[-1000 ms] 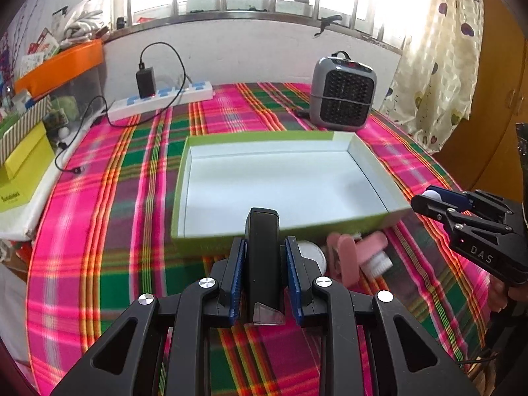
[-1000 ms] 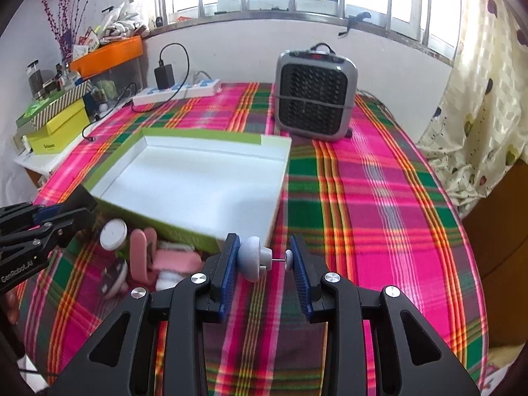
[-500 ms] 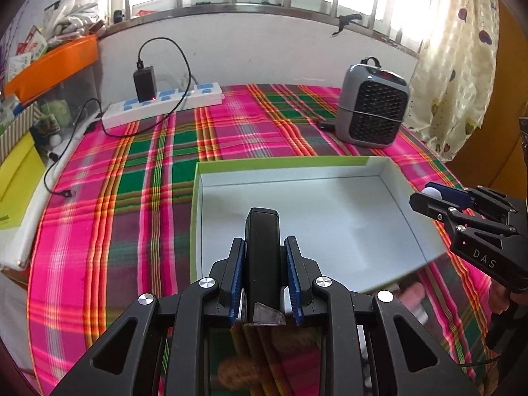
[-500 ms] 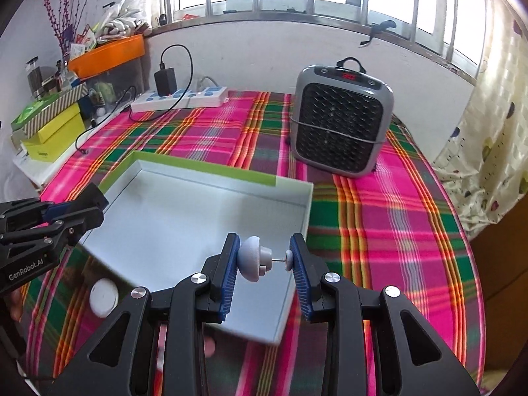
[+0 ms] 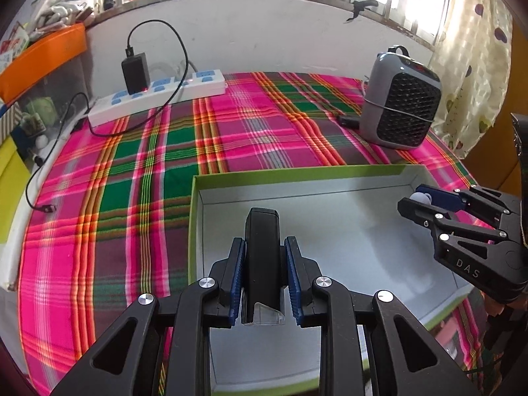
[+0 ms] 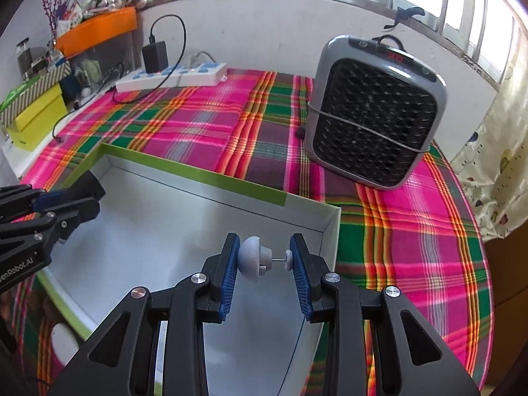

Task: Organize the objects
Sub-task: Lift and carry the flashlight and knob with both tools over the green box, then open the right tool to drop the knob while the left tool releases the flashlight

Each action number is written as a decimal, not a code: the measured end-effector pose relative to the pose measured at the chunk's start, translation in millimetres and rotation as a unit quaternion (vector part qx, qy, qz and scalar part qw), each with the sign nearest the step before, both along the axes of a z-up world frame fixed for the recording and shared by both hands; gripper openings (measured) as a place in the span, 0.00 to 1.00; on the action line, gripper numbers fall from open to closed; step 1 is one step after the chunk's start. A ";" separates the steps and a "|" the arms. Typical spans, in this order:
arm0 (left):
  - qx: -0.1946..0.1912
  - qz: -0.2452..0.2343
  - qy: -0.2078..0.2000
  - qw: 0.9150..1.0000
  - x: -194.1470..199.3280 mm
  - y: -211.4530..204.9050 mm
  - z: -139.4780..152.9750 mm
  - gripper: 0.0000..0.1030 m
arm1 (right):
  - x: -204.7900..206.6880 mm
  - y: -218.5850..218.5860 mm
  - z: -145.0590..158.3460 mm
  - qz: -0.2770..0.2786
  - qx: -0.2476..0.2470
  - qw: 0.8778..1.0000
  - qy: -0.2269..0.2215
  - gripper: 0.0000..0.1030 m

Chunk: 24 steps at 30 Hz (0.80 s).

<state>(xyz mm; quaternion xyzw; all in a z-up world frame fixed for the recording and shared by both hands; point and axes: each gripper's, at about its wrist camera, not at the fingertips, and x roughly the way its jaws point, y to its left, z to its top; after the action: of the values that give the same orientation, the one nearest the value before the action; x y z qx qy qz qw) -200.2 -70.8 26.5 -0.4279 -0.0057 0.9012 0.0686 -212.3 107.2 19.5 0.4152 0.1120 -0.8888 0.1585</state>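
My left gripper (image 5: pixel 263 274) sits low in the centre of its own view, its blue pads closed tight on a black block (image 5: pixel 263 257) that stands upright between them with a clear plastic piece at its base. Below and beyond it is the box (image 5: pixel 330 173), green outside and white inside, filling the lower right of that frame on the plaid tablecloth (image 5: pixel 132 171).

My right gripper (image 6: pixel 264 260) holds a small grey knob (image 6: pixel 252 259) crosswise: the dome presses one pad, a thin pin runs to a small cap against the other, so the fingers stand partly apart, clamped on it. In the left view this gripper comes in from the right edge, over the box's far right corner.

A grey heater (image 6: pixel 373 112) stands upper right in the right view, and a white power strip (image 5: pixel 158 95) with a black charger lies upper left in the left view.
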 end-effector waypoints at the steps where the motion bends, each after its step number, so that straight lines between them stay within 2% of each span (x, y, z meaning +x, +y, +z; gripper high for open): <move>1: -0.001 0.001 -0.002 1.000 -2.4 0.0 -1.5 0.21 | -1.7 -0.3 -1.7 0.001 0.001 1.000 -0.002 0.32; 24: -0.011 0.001 -0.008 1.000 -11.8 1.2 -8.5 0.21 | -5.7 -13.2 -10.1 0.005 0.030 1.000 -0.001 0.32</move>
<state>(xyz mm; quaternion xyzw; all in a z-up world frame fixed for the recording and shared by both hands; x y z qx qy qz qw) -211.9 -69.6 18.0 -0.4356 0.0033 0.8979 0.0633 -218.0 94.0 9.4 0.4205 0.1405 -0.8836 0.1506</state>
